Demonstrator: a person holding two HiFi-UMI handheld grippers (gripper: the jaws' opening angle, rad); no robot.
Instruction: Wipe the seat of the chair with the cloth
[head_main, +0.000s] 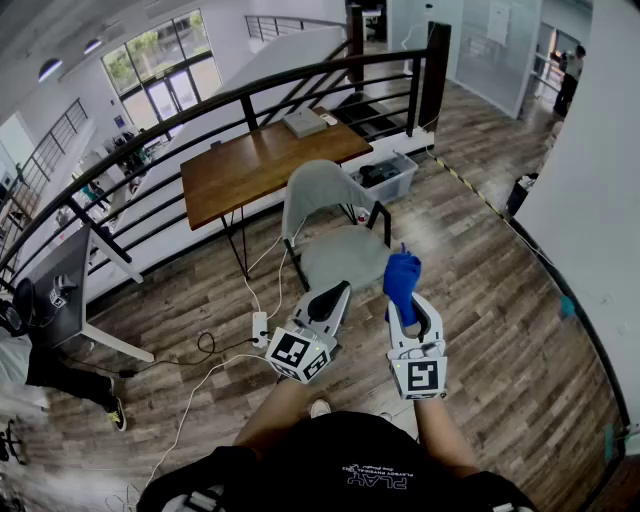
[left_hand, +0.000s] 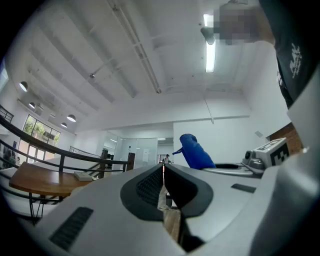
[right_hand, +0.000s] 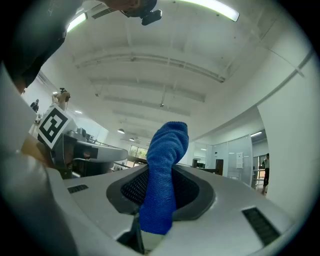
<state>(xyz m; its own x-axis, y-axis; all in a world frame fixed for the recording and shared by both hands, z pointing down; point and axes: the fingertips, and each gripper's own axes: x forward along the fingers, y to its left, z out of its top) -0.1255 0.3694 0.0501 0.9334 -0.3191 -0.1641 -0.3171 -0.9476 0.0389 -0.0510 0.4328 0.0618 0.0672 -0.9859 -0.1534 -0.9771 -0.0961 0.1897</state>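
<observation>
Here the right claw is gripping the blue cloth, which is standing upright between its jaws, near the front edge of the grey chair. The left claw is hovering beside it, its jaws pressing together on nothing.

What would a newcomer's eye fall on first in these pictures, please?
The bright blue cloth stands out, pinched upright in the right hand-held gripper, low in the head view. Just beyond it stands the grey chair, with a wooden table behind. The left hand-held gripper is shut on nothing.
</observation>
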